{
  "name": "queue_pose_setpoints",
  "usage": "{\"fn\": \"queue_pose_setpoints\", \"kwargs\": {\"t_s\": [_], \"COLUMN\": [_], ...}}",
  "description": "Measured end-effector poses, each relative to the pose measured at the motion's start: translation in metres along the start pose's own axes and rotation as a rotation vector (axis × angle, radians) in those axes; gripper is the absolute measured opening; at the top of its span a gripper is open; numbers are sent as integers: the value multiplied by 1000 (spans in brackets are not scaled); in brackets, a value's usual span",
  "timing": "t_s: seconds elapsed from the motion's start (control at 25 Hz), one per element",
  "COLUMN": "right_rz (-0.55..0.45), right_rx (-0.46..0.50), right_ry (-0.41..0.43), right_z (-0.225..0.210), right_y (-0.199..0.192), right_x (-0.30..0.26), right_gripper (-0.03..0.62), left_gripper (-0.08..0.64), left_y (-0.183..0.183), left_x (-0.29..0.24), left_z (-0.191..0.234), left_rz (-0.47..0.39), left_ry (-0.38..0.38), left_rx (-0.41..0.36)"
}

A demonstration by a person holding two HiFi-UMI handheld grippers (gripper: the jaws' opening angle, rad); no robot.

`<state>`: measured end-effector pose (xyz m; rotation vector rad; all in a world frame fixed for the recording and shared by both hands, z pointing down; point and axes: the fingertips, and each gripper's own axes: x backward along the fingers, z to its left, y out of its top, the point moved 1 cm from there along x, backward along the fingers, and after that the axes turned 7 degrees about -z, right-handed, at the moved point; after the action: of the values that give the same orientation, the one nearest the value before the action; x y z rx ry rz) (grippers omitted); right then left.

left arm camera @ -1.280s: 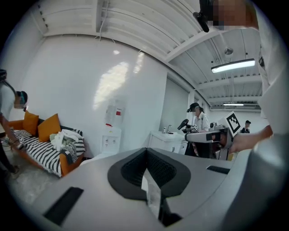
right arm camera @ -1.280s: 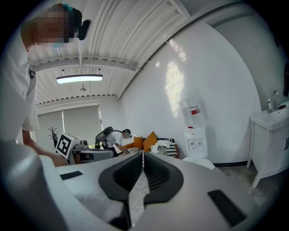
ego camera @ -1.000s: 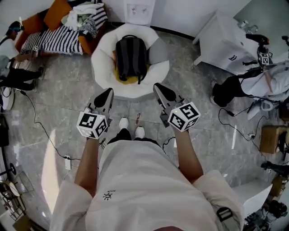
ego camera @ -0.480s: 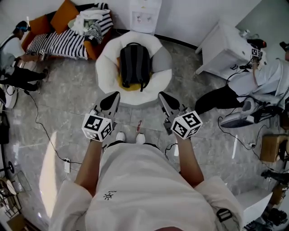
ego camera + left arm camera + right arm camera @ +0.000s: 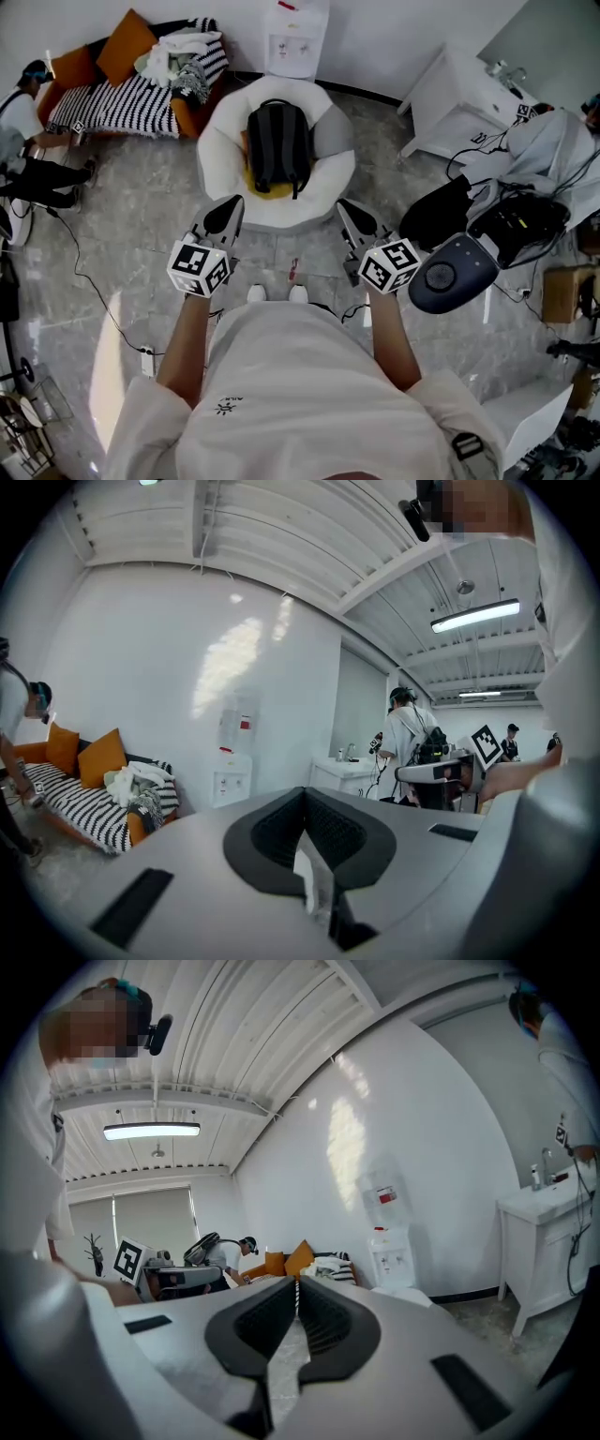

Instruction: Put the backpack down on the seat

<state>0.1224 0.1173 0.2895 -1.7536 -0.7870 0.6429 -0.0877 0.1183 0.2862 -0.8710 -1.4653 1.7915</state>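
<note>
A dark grey backpack (image 5: pixel 277 148) lies on the round white seat (image 5: pixel 221 169), partly over a yellow cushion (image 5: pixel 272 190). Both grippers hang in front of the seat, short of its near rim and apart from the backpack. In the head view my left gripper (image 5: pixel 228 210) points at the seat's near left. My right gripper (image 5: pixel 351 212) points at its near right. Each one's jaws are shut with nothing between them, as the left gripper view (image 5: pixel 302 795) and the right gripper view (image 5: pixel 296 1284) also show. Neither gripper view shows the backpack.
A striped sofa (image 5: pixel 131 86) with orange cushions and clothes stands at the back left, with a person (image 5: pixel 28 141) beside it. A water dispenser (image 5: pixel 298 33) and a white cabinet (image 5: pixel 459 94) line the wall. At the right are another person (image 5: pixel 553 150), a dark round object (image 5: pixel 457 272), and floor cables (image 5: pixel 84 272).
Both grippers stay shut and nearly in place before the seat. The person at the right has bent closer, and a dark round object has come into view there.
</note>
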Motion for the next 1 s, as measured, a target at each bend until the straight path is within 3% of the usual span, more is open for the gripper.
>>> {"fn": "queue_pose_setpoints", "kwargs": {"t_s": [0.28, 1.0], "right_rz": [4, 11], "right_rx": [25, 47], "right_ry": [-83, -111], "right_z": [-5, 3], "right_y": [-8, -3], "right_x": [-13, -31], "right_gripper": [25, 23], "left_gripper": [15, 15], "left_y": [-4, -3], "left_x": [0, -5], "left_z": [31, 62], "left_rz": [-9, -10], "left_ry": [17, 9], "left_rx": [10, 31]}}
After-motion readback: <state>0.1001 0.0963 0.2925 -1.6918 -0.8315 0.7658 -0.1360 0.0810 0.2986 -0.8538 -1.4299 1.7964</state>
